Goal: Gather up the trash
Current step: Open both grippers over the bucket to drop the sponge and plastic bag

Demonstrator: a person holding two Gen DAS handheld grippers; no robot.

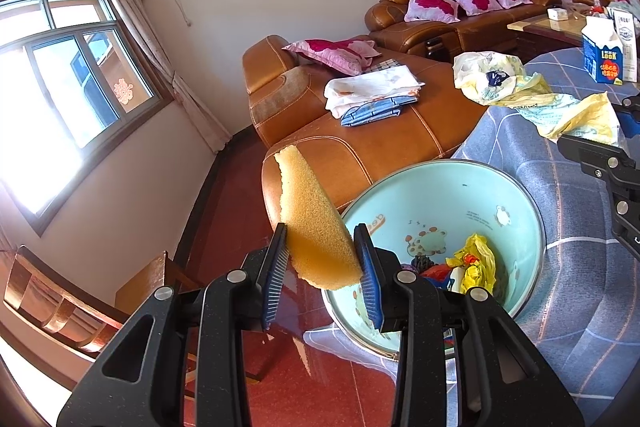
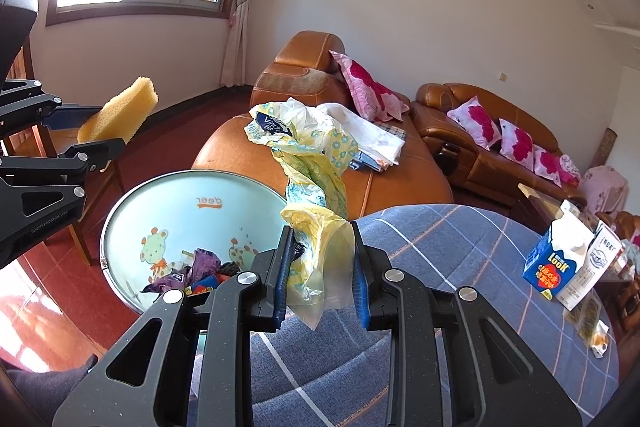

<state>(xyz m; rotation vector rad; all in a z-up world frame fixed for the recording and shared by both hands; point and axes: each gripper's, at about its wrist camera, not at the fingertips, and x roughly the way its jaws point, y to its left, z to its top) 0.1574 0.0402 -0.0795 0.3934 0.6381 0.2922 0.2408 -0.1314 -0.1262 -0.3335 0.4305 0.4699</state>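
Observation:
My left gripper [image 1: 322,255] is shut on a yellow sponge [image 1: 308,219] and holds it in the air beside the near-left rim of a light blue bin [image 1: 500,187]. The bin holds crumpled wrappers [image 1: 472,263]. In the right wrist view the sponge [image 2: 120,115] hangs left of the bin [image 2: 168,203]. My right gripper [image 2: 320,267] is shut on a yellow and white plastic bag [image 2: 316,183], whose far end trails over the table edge; the bag also shows in the left wrist view [image 1: 520,87].
A blue checked cloth covers the table [image 2: 440,259]. A blue milk carton [image 2: 556,259] and small packets stand at its right. An orange leather sofa [image 2: 320,163] with folded laundry and pillows lies beyond. A wooden chair [image 1: 80,307] stands on the red floor at the left.

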